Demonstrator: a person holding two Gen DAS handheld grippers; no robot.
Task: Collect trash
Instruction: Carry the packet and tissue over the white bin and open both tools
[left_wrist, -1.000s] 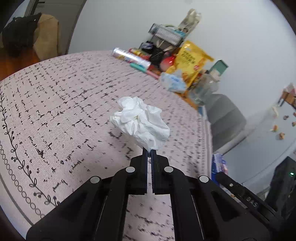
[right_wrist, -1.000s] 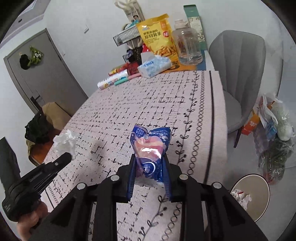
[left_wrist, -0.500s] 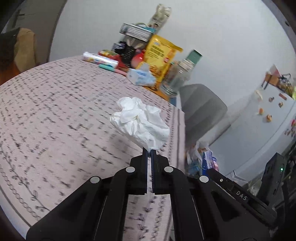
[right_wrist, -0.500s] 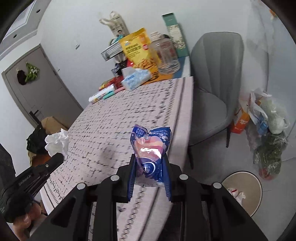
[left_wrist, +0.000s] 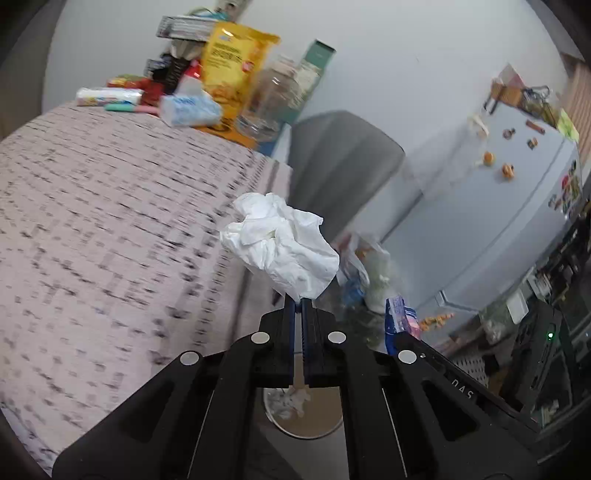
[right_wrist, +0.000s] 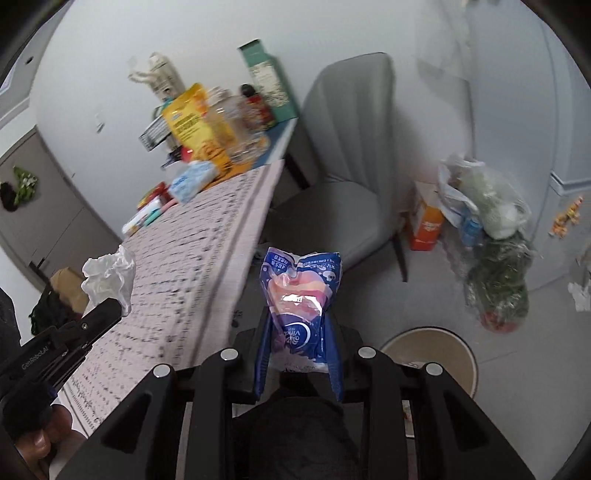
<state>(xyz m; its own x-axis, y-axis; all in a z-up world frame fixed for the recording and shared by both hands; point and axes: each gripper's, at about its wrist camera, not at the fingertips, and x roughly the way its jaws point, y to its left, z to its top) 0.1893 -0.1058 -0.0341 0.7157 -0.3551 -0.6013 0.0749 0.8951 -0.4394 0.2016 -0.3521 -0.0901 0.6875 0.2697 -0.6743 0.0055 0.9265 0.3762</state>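
Left hand-held gripper (left_wrist: 298, 303) clenched on crumpled white tissue (left_wrist: 280, 245), held up off the counter (left_wrist: 110, 221) edge, above the round trash bin (left_wrist: 303, 421) on the floor. Right hand-held gripper (right_wrist: 298, 332) grasping blue tissue-pack wrapper (right_wrist: 301, 302), beside counter, near bin (right_wrist: 436, 354).

The right gripper (right_wrist: 298, 325) has its two blue fingers (right_wrist: 261, 354) closed against a blue and pink plastic wrapper (right_wrist: 301, 302), held upright in the air past the edge of the patterned surface (right_wrist: 192, 266), above the floor. At the left, the left gripper (right_wrist: 74, 332) pinches a crumpled white tissue (right_wrist: 110, 277) over the surface. A round bin (right_wrist: 443, 354) stands on the floor at lower right, with a grey chair (right_wrist: 347, 177) and bags (right_wrist: 487, 221) behind it, and snack packets (right_wrist: 192, 125) crowd the surface's far end.
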